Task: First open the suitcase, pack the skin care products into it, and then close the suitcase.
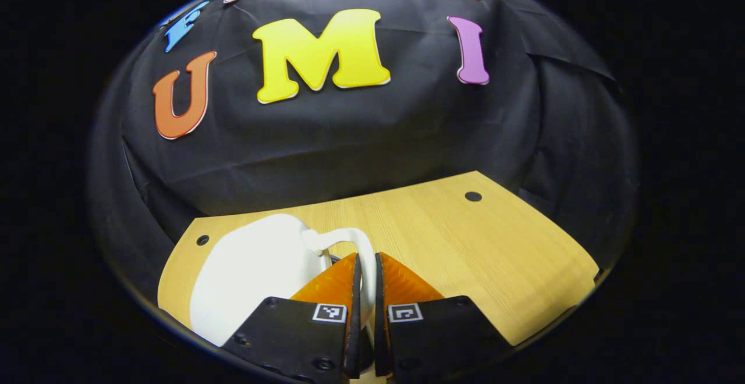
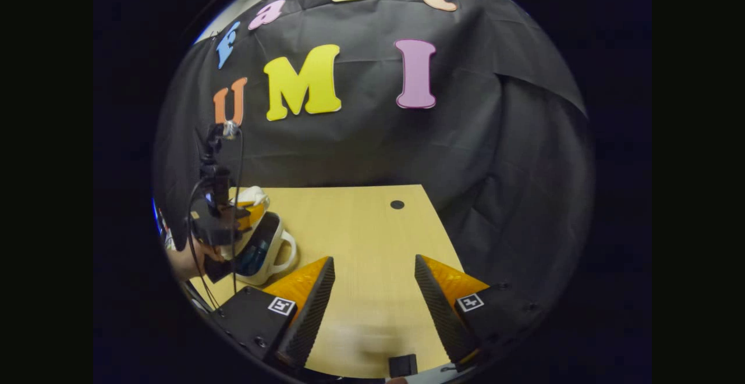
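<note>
- Gripping the white handle of the small white suitcase, the left gripper has its fingers clenched on either side of the loop; the handle passes between them.
- The suitcase sits near the worktop's left edge, toward the near-left corner in the left gripper view.
- In the right gripper view the suitcase looks parted: a pale lid is tipped up behind a dark inner rim, and something bluish shows inside. So I judge the opening step done, or nearly so.
- What the bluish thing is I cannot tell; it may be a lining or a product already packed.
- The left gripper in that view, with a hand behind it, is at the case, cables trailing from it.
- The right gripper hovers over the bare middle of the worktop, near its front edge, fingers spread wide apart and holding nothing.
- No skin care products are plainly visible on the worktop, so how much packing is done is uncertain.
- Left, by my reading: possibly more packing, then lowering the lid and closing the case.
- A small dark block lies at the front edge of the worktop; its purpose is unclear.
</note>
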`<control>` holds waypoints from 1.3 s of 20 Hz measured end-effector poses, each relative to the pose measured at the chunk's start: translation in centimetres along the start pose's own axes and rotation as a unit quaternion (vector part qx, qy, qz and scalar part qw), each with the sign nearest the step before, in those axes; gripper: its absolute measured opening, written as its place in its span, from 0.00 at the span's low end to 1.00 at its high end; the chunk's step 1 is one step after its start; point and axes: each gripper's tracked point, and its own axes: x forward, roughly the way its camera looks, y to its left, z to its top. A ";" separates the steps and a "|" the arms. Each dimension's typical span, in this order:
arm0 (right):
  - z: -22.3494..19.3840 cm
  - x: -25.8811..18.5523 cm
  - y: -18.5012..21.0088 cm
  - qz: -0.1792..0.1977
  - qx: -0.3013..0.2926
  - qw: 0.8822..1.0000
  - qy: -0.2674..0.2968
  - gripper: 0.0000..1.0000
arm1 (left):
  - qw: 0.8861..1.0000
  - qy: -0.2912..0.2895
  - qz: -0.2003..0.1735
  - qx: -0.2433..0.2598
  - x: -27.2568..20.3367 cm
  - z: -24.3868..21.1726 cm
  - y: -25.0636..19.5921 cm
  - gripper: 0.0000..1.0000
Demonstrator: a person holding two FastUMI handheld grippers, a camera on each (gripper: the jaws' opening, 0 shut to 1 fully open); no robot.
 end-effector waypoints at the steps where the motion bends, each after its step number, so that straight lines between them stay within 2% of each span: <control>1: 0.0 0.2 -0.1 -0.001 0.001 1.000 0.003 0.78 | 1.000 0.015 -0.004 0.002 0.5 -1.2 -0.7 0.12; 4: 0.6 0.3 -0.2 0.002 -0.003 1.000 -0.002 0.78 | 0.999 0.041 -0.012 0.005 0.9 -3.7 -2.4 0.12; 5: 0.5 0.3 -0.3 0.003 -0.005 1.000 -0.001 0.82 | 0.999 0.046 -0.011 0.008 0.9 -4.2 -2.5 0.12; 6: 0.4 0.3 -0.4 0.004 -0.006 1.000 0.000 0.78 | 0.999 0.048 -0.012 0.013 1.0 -4.6 -2.8 0.12; 8: 0.1 0.5 -0.7 0.004 -0.003 1.000 0.007 0.78 | 0.998 0.055 -0.013 0.020 1.4 -5.4 -3.4 0.12; 9: 0.0 0.5 -0.9 0.004 0.000 1.000 0.009 0.82 | 0.998 0.059 -0.012 0.023 1.4 -5.8 -3.5 0.12; 10: 0.0 0.5 -0.9 0.004 0.002 1.000 0.010 0.78 | 0.998 0.062 -0.010 0.026 1.7 -6.2 -3.7 0.12; 11: 0.0 0.5 -1.0 0.005 0.002 1.000 0.010 0.82 | 0.998 0.064 -0.008 0.026 1.8 -6.5 -3.8 0.12; 13: 0.1 0.5 -1.0 0.005 0.002 1.000 0.007 0.78 | 0.998 0.066 -0.012 0.017 2.1 -6.7 -4.2 0.13; 14: 0.2 0.6 -0.9 0.007 0.002 1.000 0.007 0.77 | 0.997 0.075 -0.021 0.003 2.3 -7.1 -4.7 0.19; 15: 0.2 0.6 -0.8 0.009 0.002 1.000 0.006 0.82 | 0.996 0.080 -0.022 -0.008 2.0 -7.3 -4.7 0.23; 16: 0.3 0.7 -0.6 0.013 0.003 1.000 0.004 0.82 | 0.997 0.079 -0.014 -0.012 1.8 -6.9 -4.3 0.26; 17: 0.5 0.8 -0.3 0.016 0.002 1.000 0.002 0.77 | 0.997 0.076 -0.013 -0.015 1.6 -6.5 -4.3 0.34; 18: 0.8 1.0 -0.1 0.020 0.002 1.000 -0.001 0.82 | 0.997 0.071 -0.013 -0.019 1.3 -6.1 -4.5 0.48; 19: 1.2 1.2 0.4 0.027 0.001 1.000 -0.005 0.78 | 0.998 0.065 -0.012 -0.023 0.7 -5.3 -4.4 0.60; 20: 1.8 1.5 1.0 0.033 -0.001 0.999 -0.010 0.82 | 0.998 0.054 -0.009 -0.025 0.1 -4.3 -3.9 0.78; 21: 2.5 1.7 1.7 0.040 -0.004 0.999 -0.016 0.78 | 0.999 0.042 -0.005 -0.030 -0.7 -3.2 -3.4 0.84; 22: 3.1 1.9 2.4 0.048 -0.008 0.999 -0.024 0.82 | 0.999 0.030 0.000 -0.038 -1.5 -2.0 -3.0 0.87; 23: 4.0 2.0 3.0 0.051 -0.012 0.998 -0.036 0.78 | 0.999 0.020 0.004 -0.050 -2.3 -0.8 -2.5 0.89; 24: 5.0 2.2 3.6 0.056 -0.015 0.997 -0.049 0.82 | 0.998 0.007 0.010 -0.063 -3.1 0.5 -1.9 0.90; 26: 6.7 2.6 5.4 0.070 -0.017 0.995 -0.071 0.77 | 0.996 -0.021 0.026 -0.081 -4.9 3.5 -0.2 0.92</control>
